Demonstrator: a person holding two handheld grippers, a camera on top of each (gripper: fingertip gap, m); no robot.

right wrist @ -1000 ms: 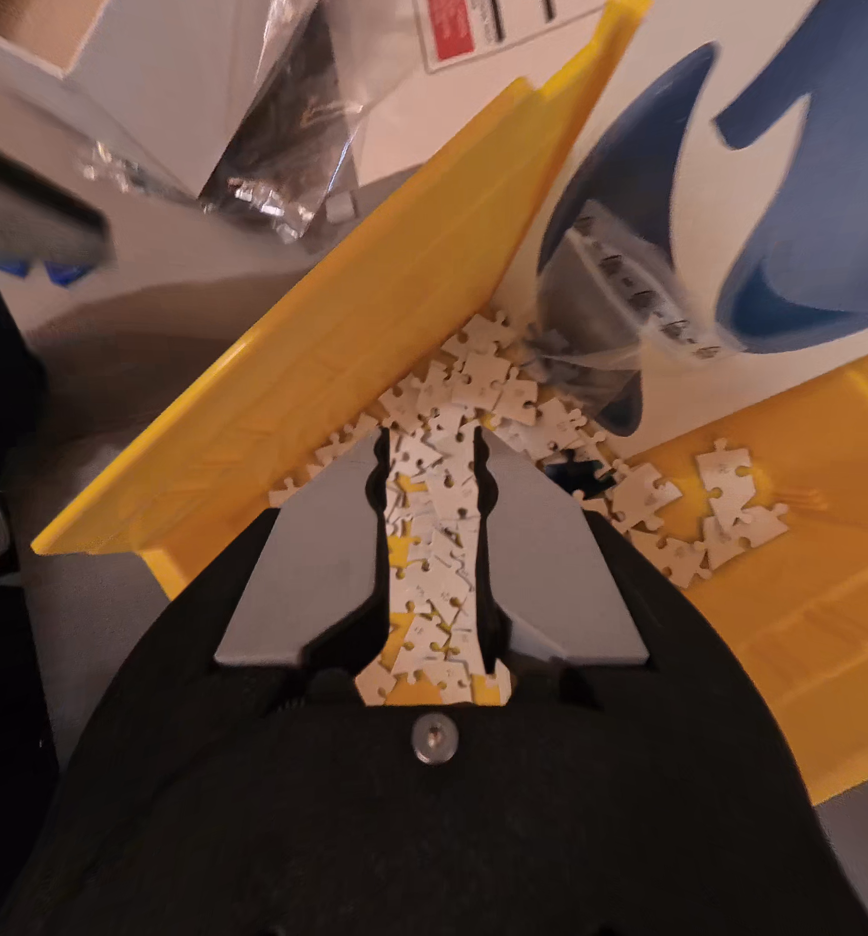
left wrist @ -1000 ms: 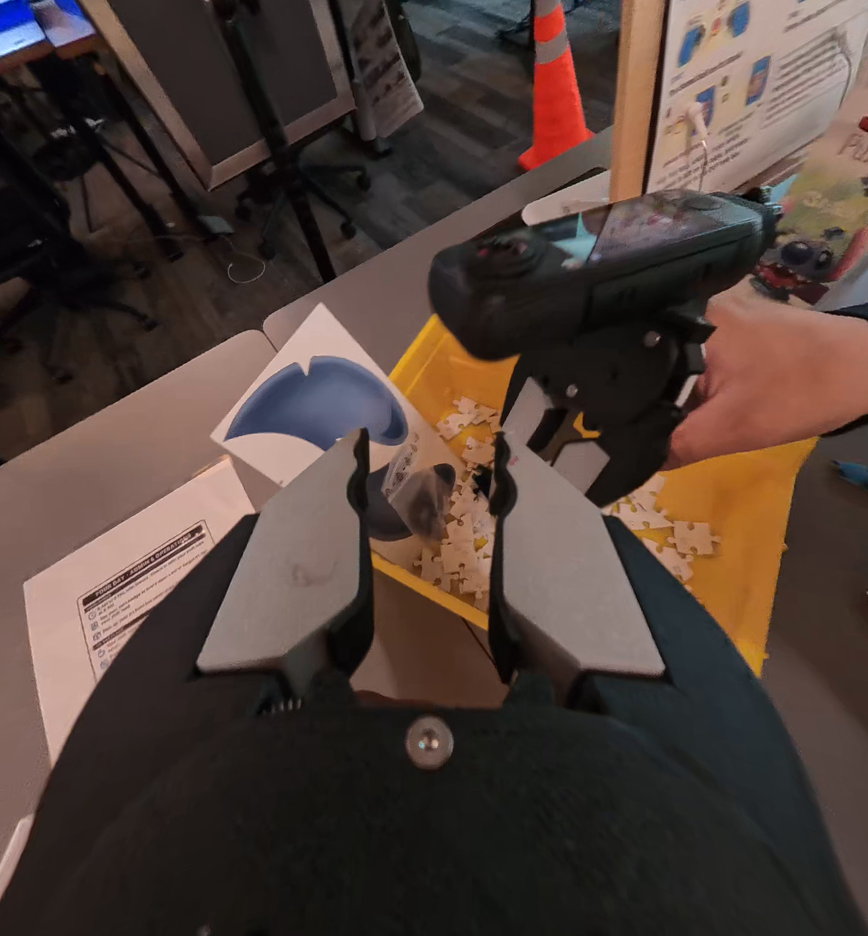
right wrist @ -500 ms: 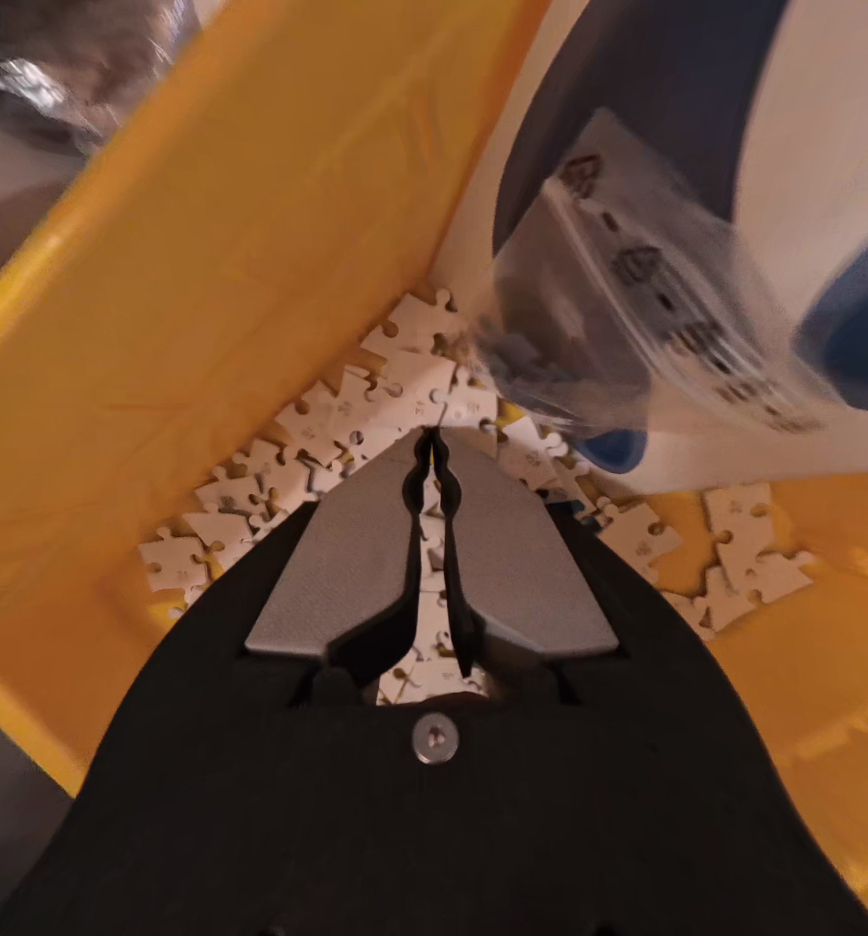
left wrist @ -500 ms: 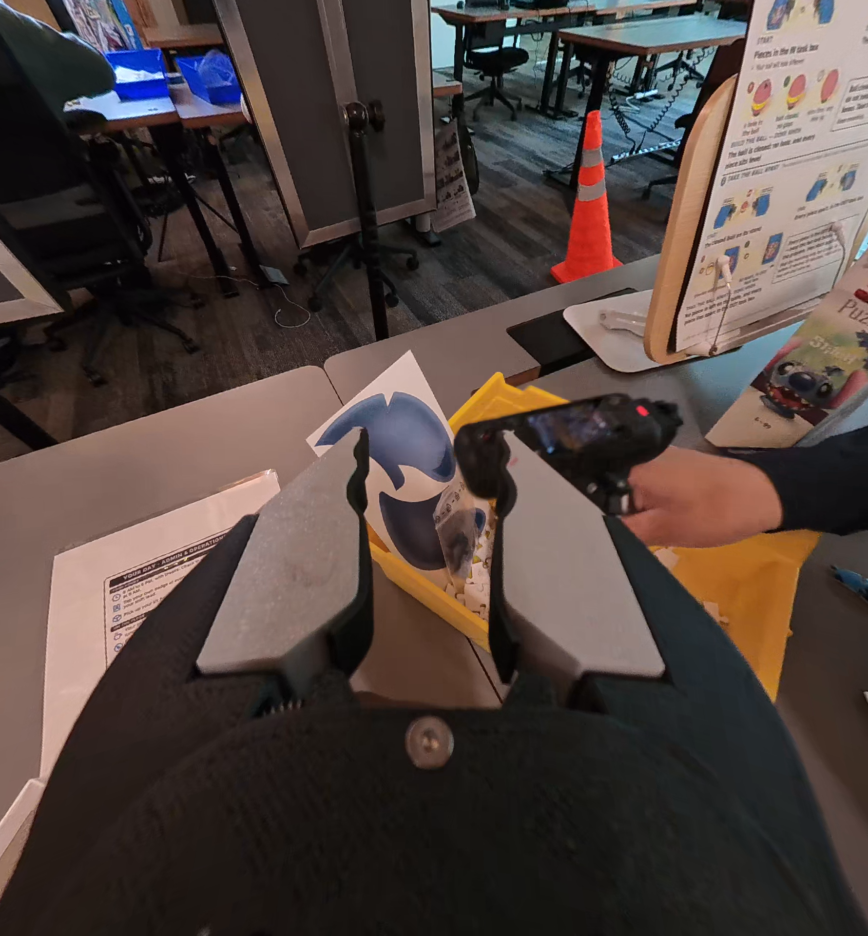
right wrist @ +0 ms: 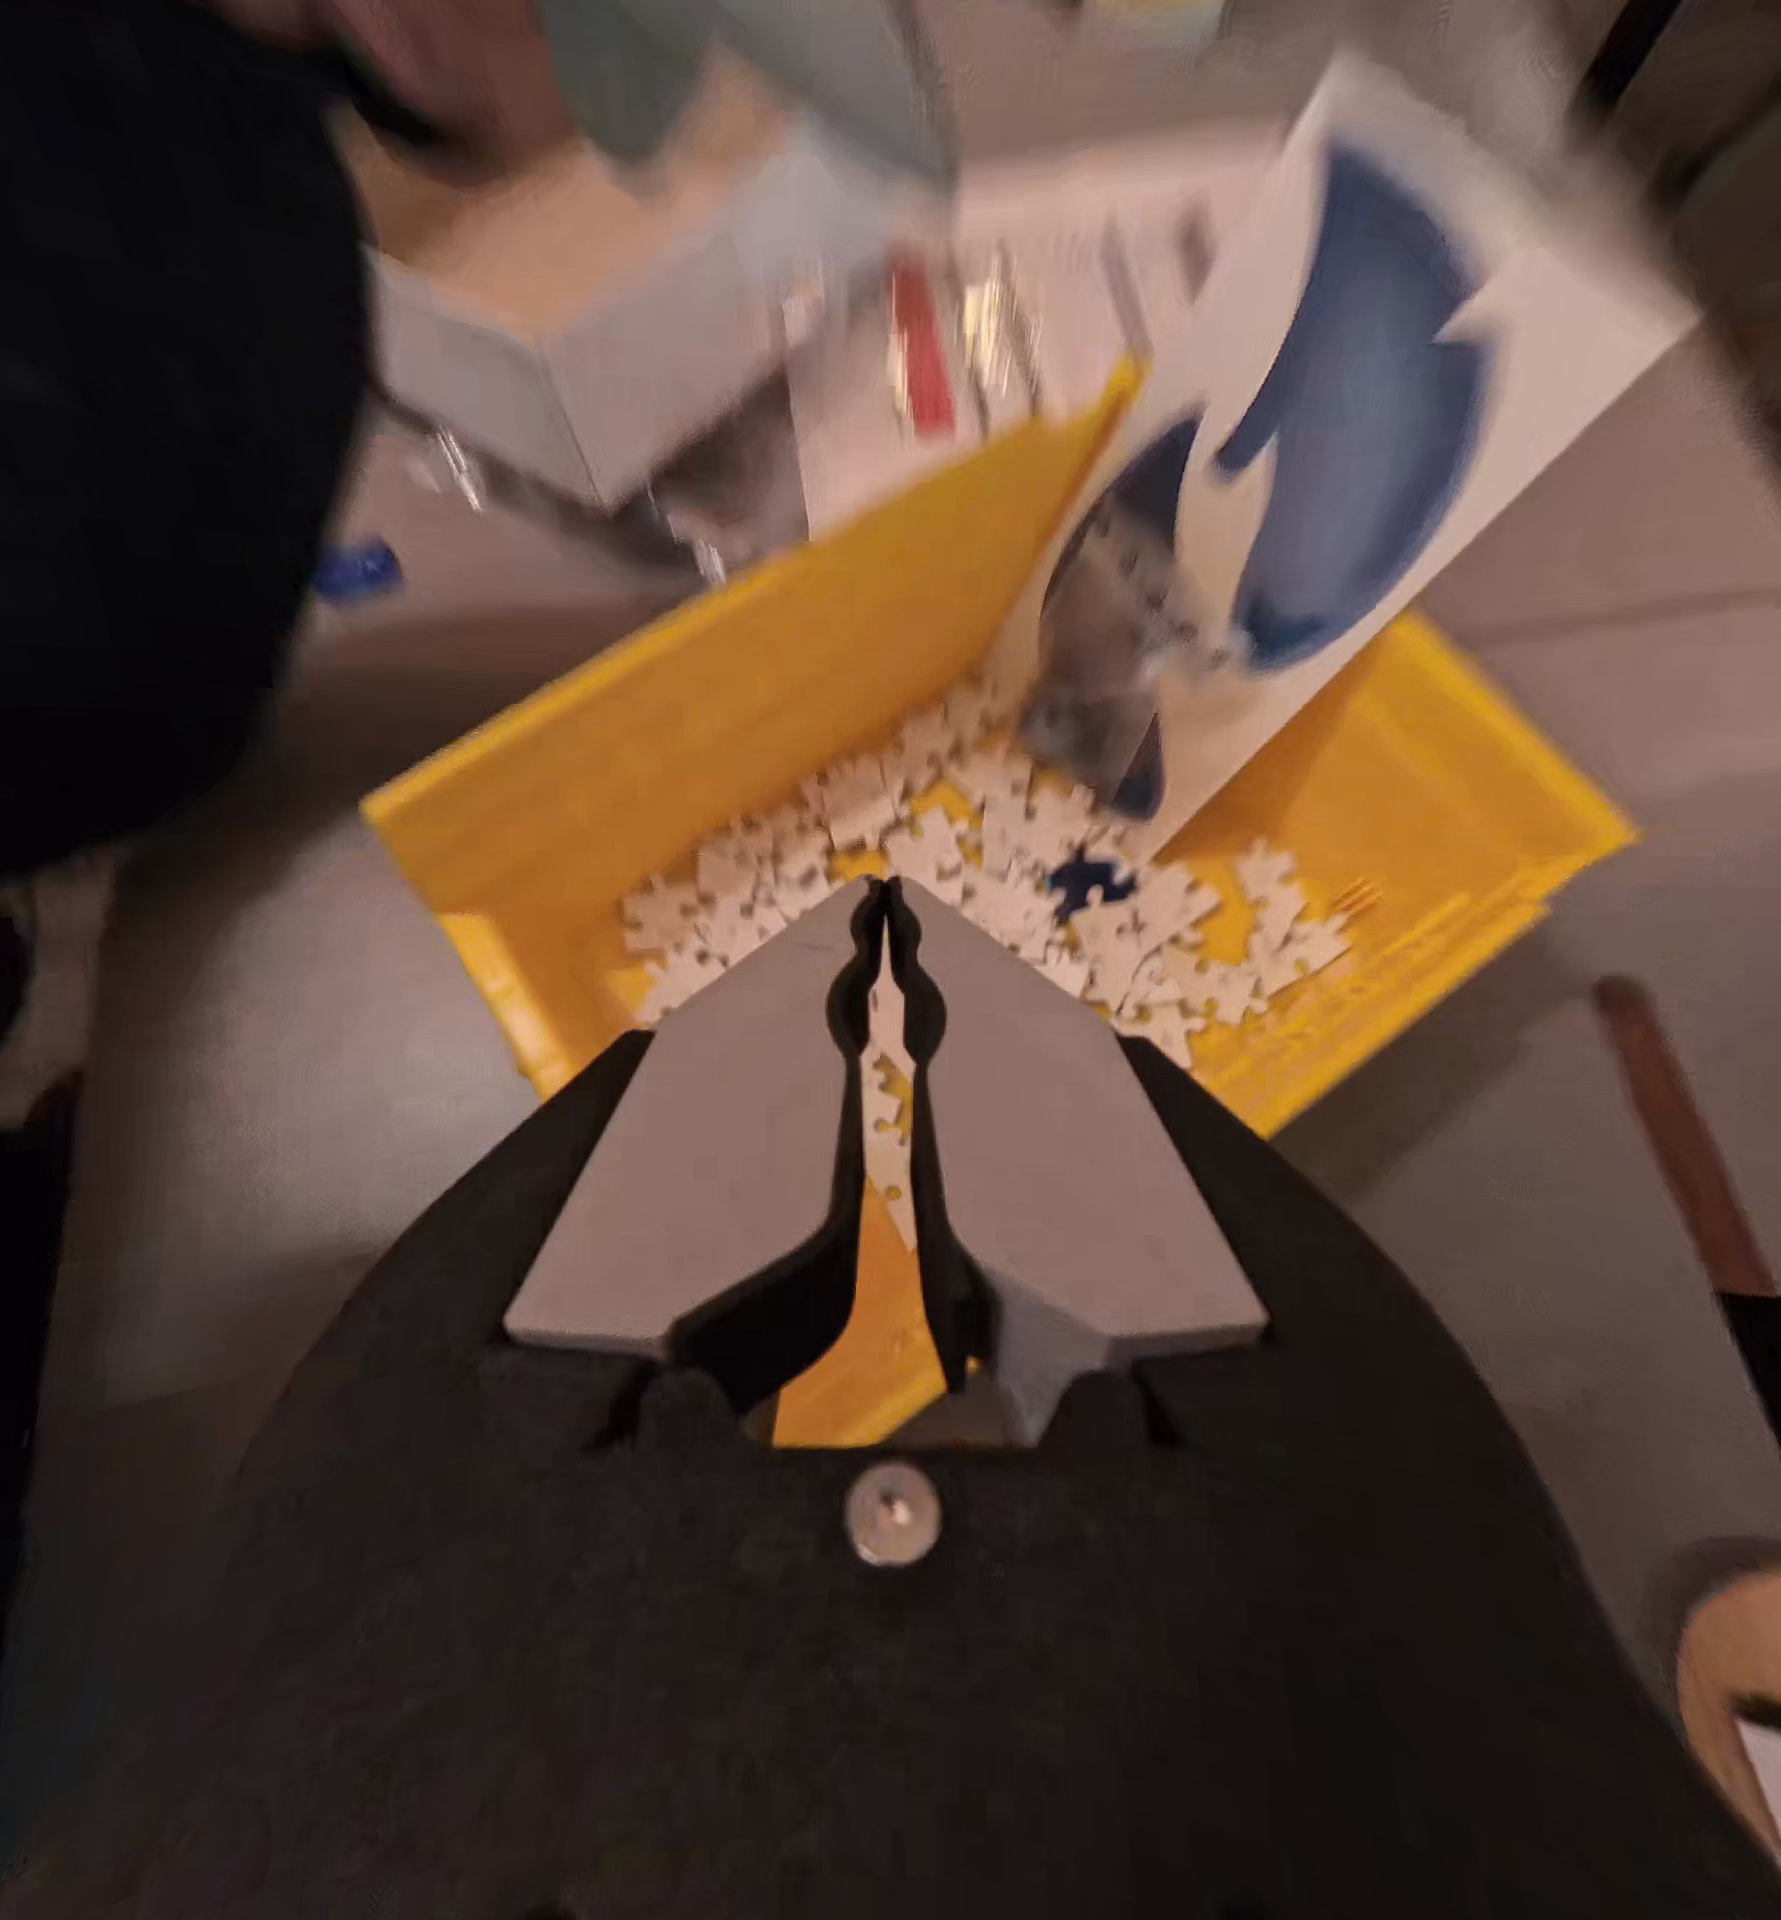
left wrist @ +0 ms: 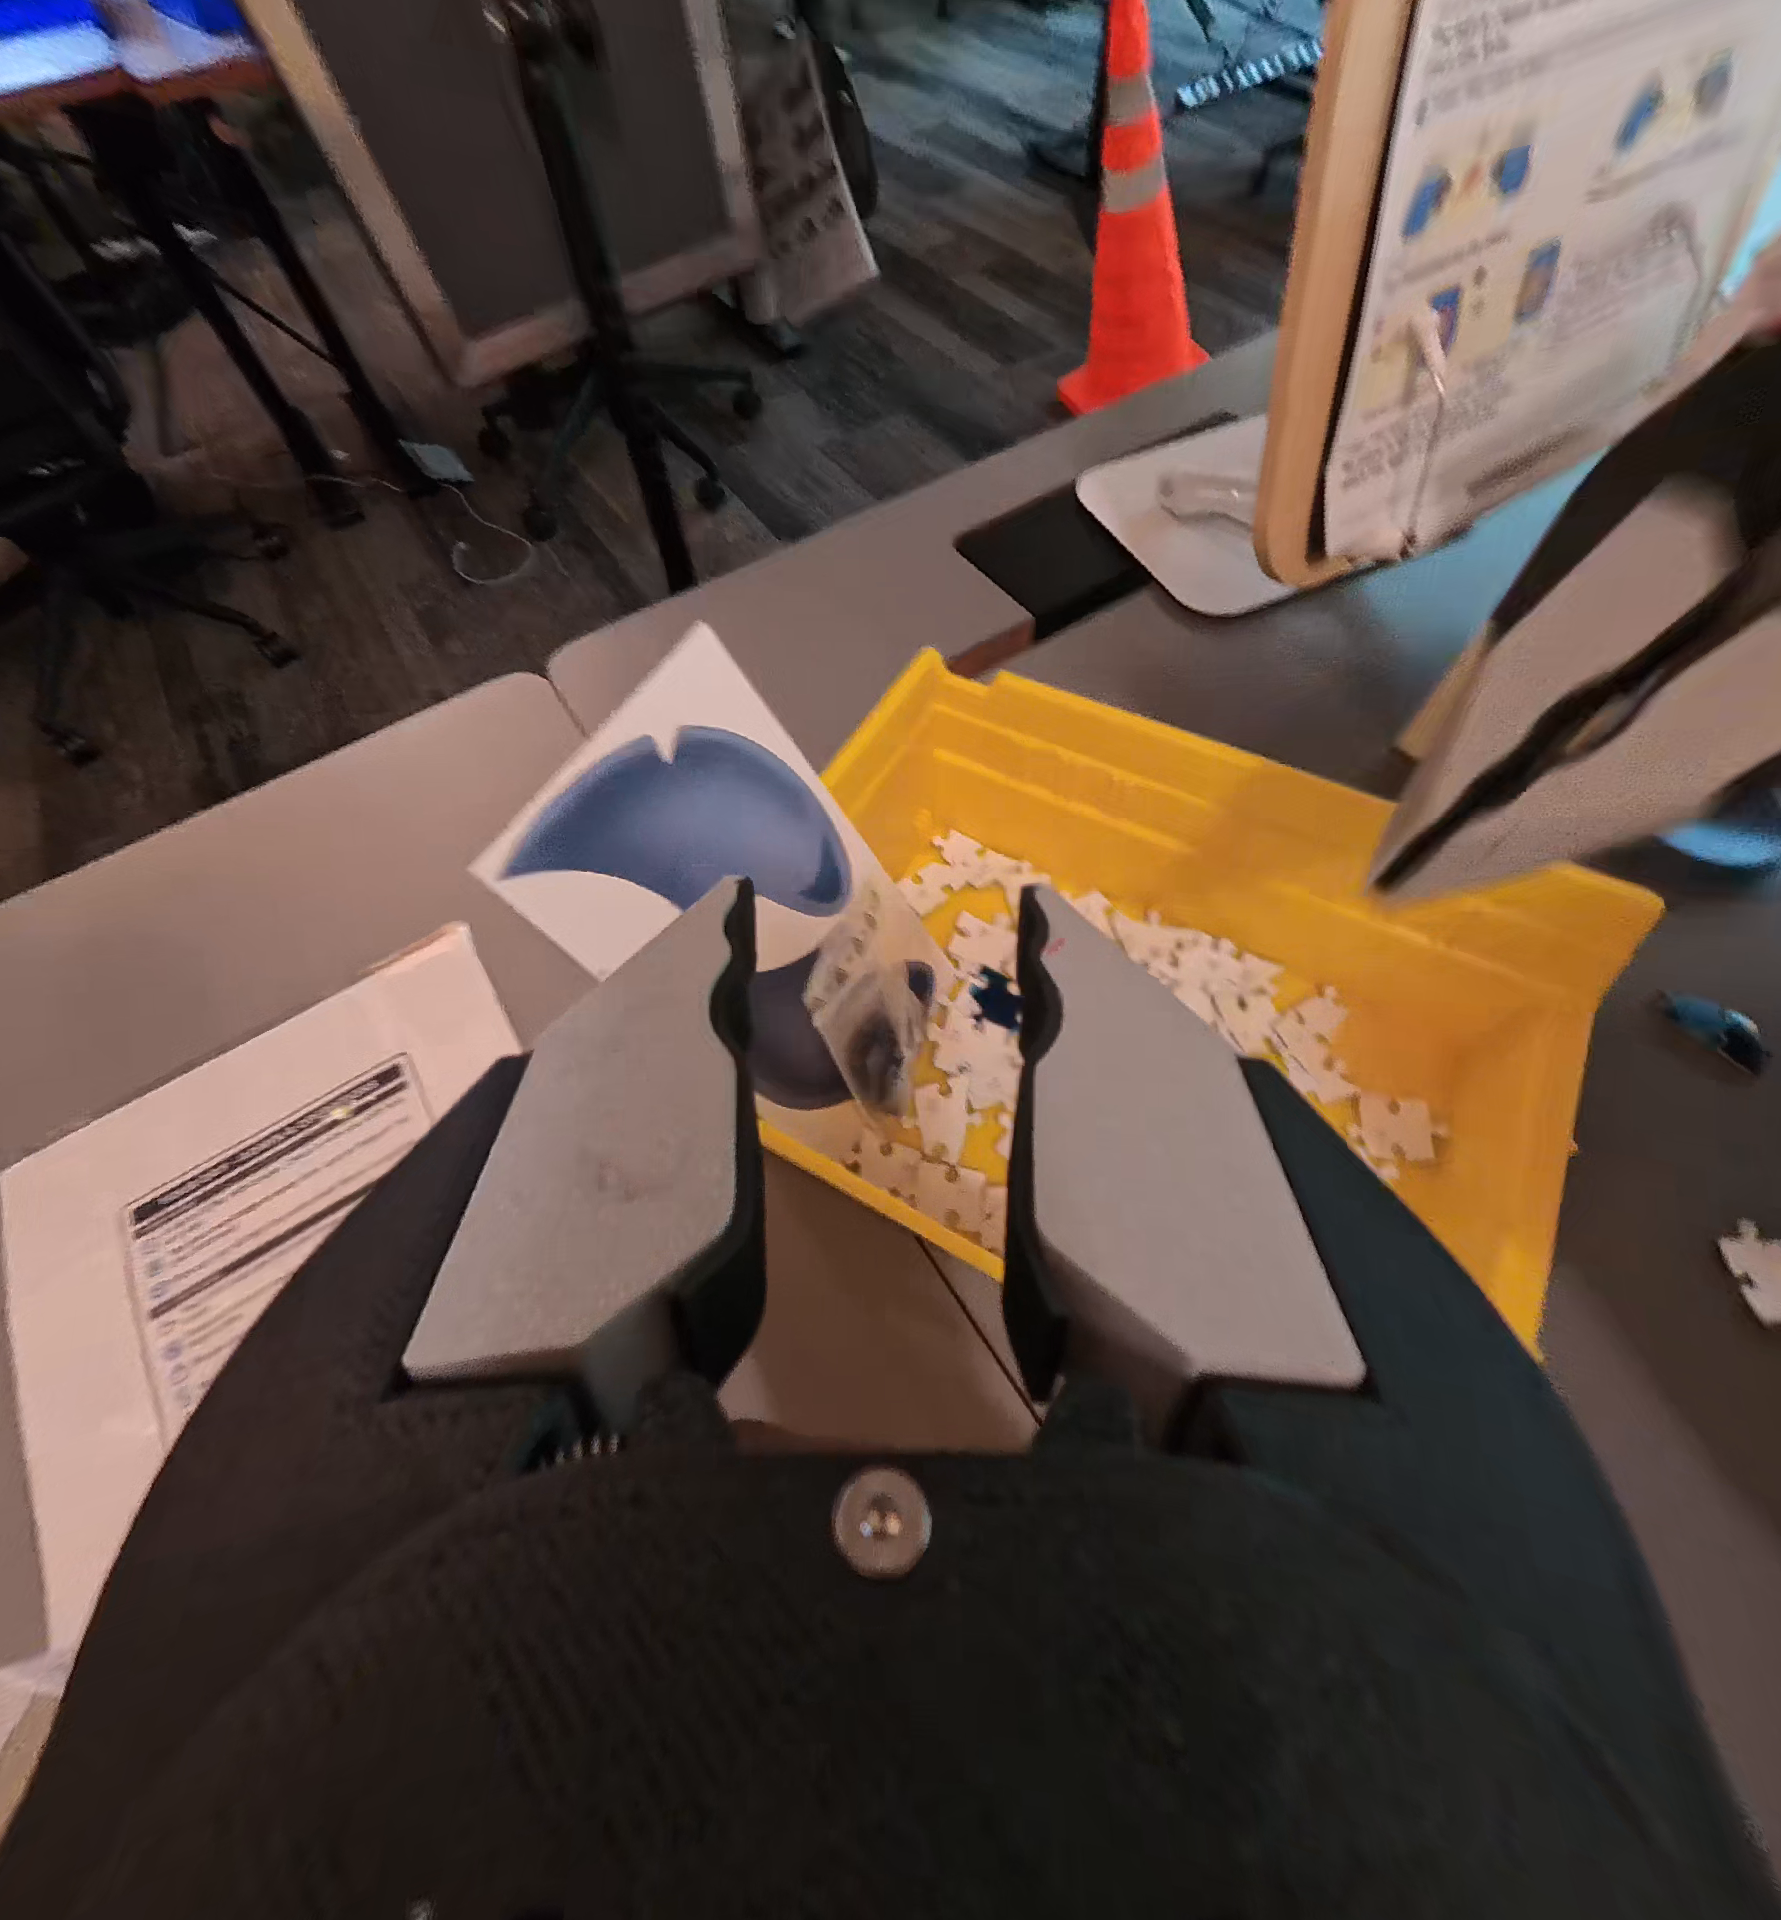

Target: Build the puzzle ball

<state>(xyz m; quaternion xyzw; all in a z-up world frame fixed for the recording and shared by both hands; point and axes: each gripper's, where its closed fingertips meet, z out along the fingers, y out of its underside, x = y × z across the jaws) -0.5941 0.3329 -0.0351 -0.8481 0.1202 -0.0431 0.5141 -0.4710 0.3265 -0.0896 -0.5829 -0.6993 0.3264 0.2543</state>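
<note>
L gripper point(left wrist: 881, 920) jaws apart, R gripper point(right wrist: 886, 883) pinching 1 white puzzle piece point(right wrist: 891, 1132) over yellow bin point(right wrist: 761, 707); sheet print blurred.

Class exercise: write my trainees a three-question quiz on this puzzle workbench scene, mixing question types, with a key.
1. True or false: the left claw is open.
2. Most loose puzzle pieces lie in: A) the yellow bin, B) a white bowl, C) a blue bag.
3. Fill in: the traffic cone on the floor is ____.
Key: 1 true; 2 A; 3 orange.
</note>
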